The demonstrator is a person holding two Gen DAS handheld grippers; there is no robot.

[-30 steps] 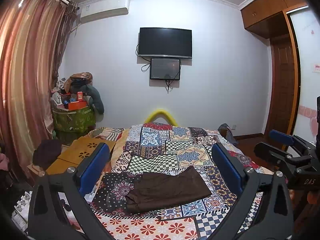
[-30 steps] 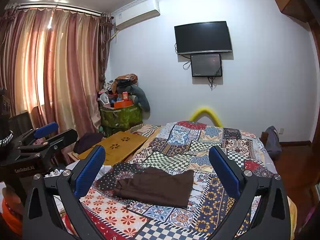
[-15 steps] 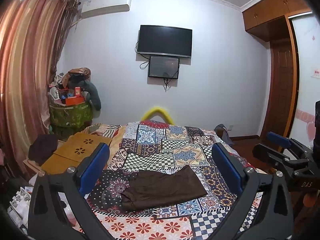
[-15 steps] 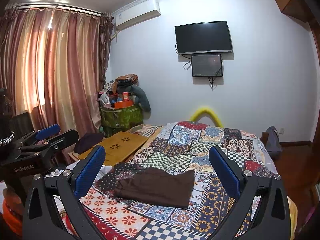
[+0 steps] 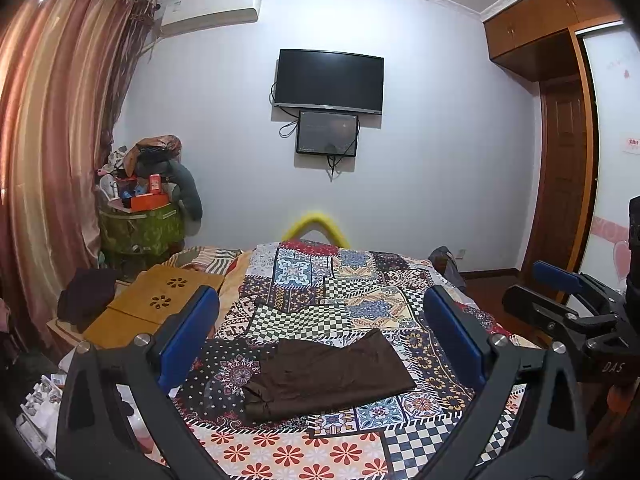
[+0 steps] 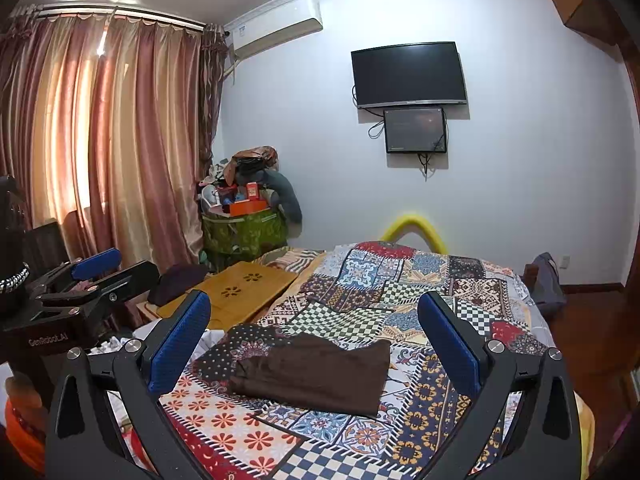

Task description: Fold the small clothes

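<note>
A folded dark brown fabric garment point(image 5: 326, 376) is seen lying flat on a bed covered with a multicoloured patchwork quilt point(image 5: 348, 292), towards the near end of the bed. The left gripper point(image 5: 320, 340), black-framed with blue-padded fingers point(image 5: 188, 336), is held above the quilt with its jaws spread wide and nothing between them; the garment is framed between the fingers but is not touched. The right gripper point(image 6: 316, 344) is likewise held released, clear of the garment point(image 6: 312, 374), with blue pads point(image 6: 448, 348) well apart. A yellow wooden folding tray with flower cut-outs point(image 6: 240, 288) is noted beside the quilt's left edge. A black wall-mounted television point(image 5: 330, 80) is recorded on the far wall.
</note>
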